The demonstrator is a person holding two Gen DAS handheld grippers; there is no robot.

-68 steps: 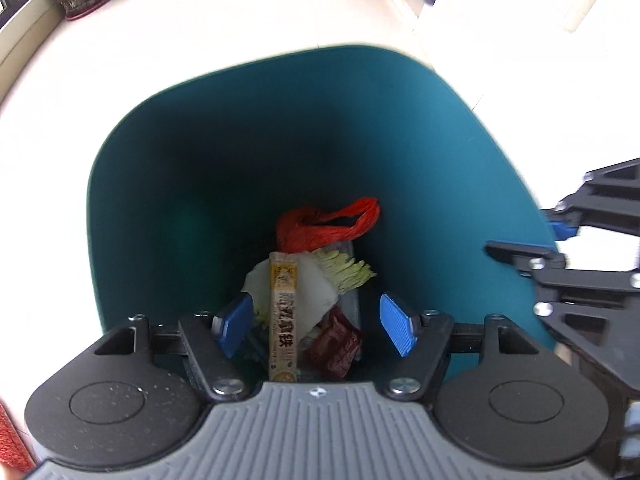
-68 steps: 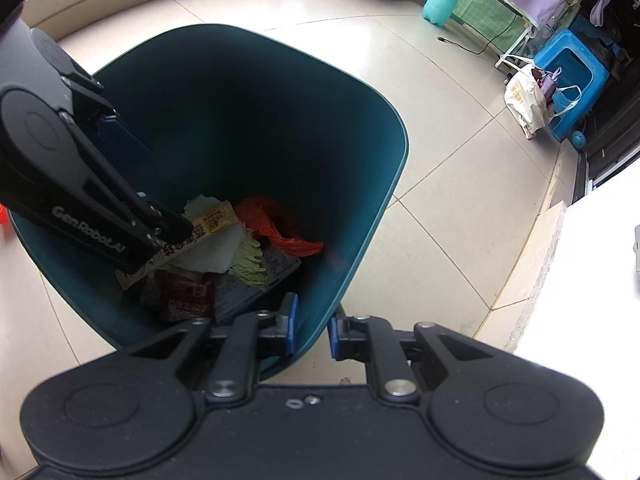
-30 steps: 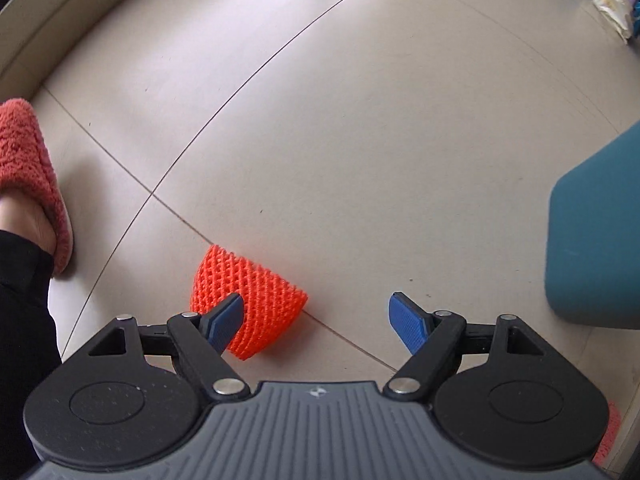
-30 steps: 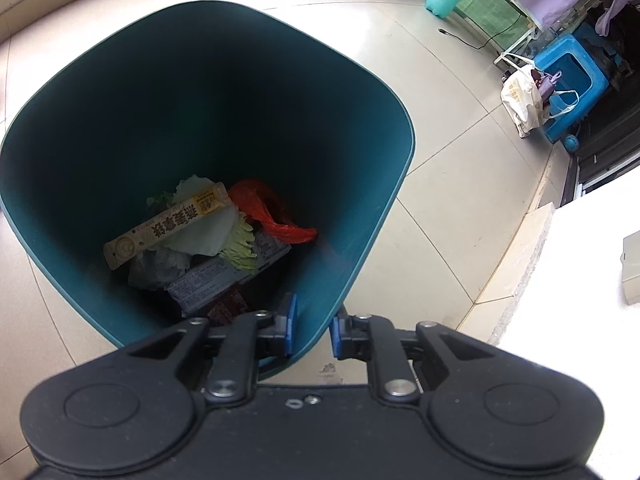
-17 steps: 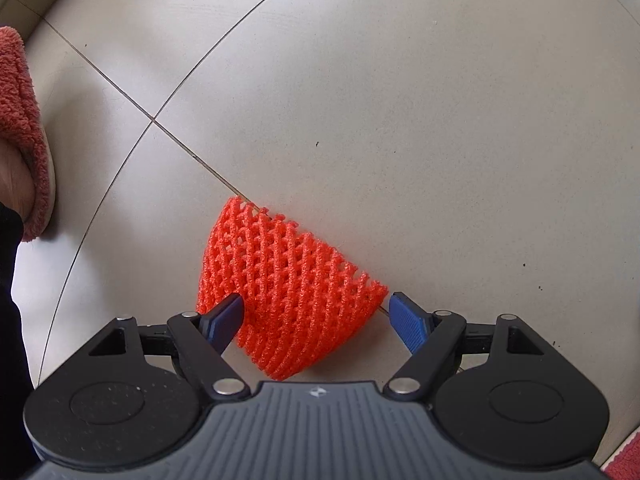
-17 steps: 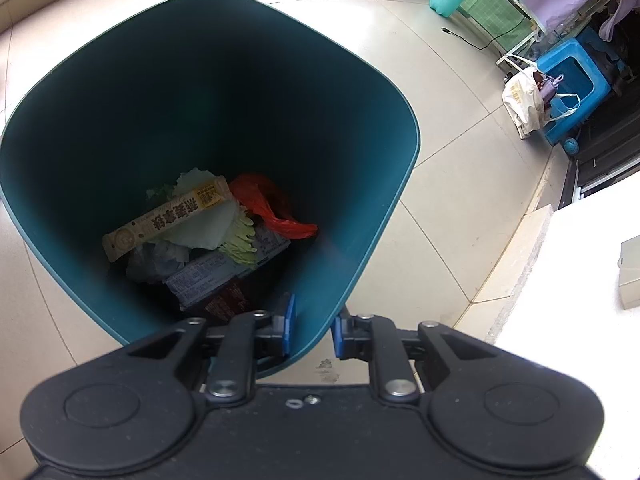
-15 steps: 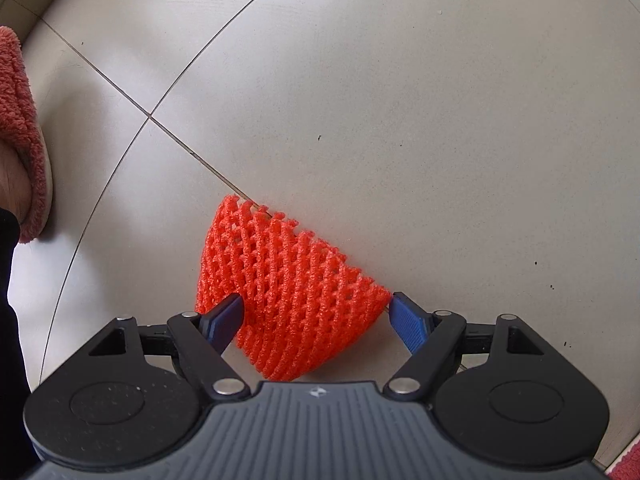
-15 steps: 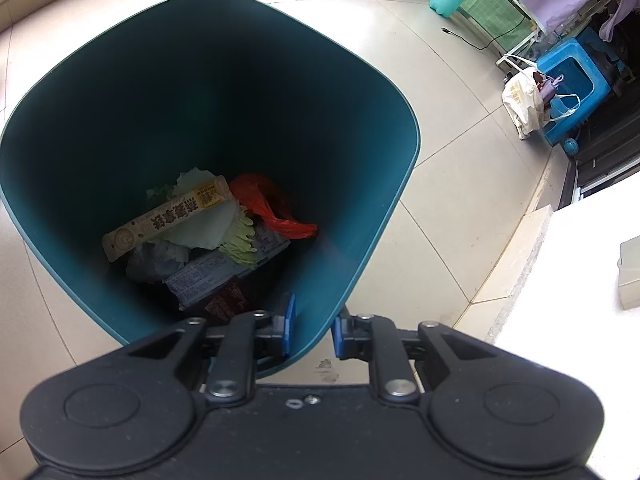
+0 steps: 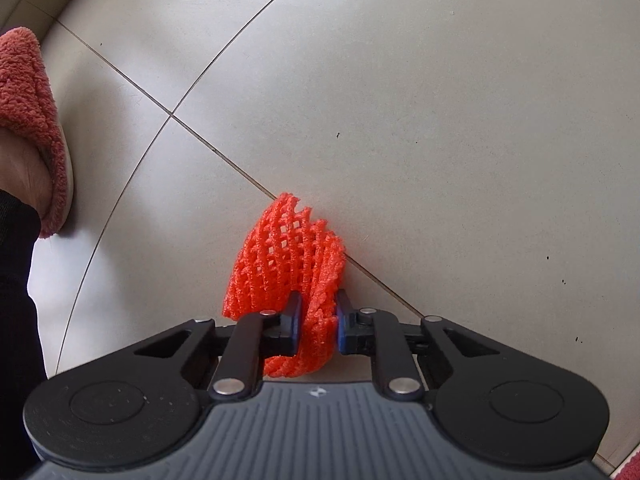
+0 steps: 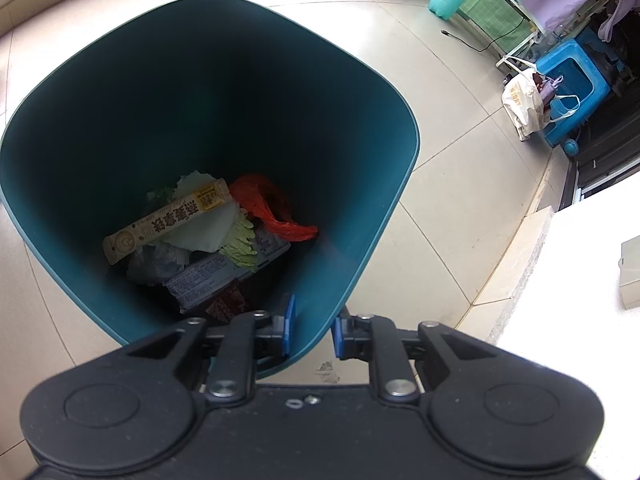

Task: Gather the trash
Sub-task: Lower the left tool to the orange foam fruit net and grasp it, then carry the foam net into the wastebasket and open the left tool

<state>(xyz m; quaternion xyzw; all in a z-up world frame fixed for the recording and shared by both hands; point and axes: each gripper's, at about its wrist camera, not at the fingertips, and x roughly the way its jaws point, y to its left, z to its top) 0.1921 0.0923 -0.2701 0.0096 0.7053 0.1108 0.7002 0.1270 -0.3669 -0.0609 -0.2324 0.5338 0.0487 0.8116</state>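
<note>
- The orange foam net [image 9: 286, 268] is pinched by the closed left tool [image 9: 316, 322] on the floor [image 9: 420, 100].
- The bin [image 10: 400, 184] rim is clamped at 6 o'clock by the right tool [image 10: 313, 326].
- Next, lifting and carrying to the bin is likely called for.

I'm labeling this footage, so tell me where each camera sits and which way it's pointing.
Left wrist: on the left gripper, looking down at the floor; jaws shut on the orange net; a slipper on the person's foot shows at the left edge.
Right wrist: on the right gripper, looking down into the bin holding trash; jaws clamp its rim.
Shared: only the tiled floor; neither gripper shows in the other's view.
</note>
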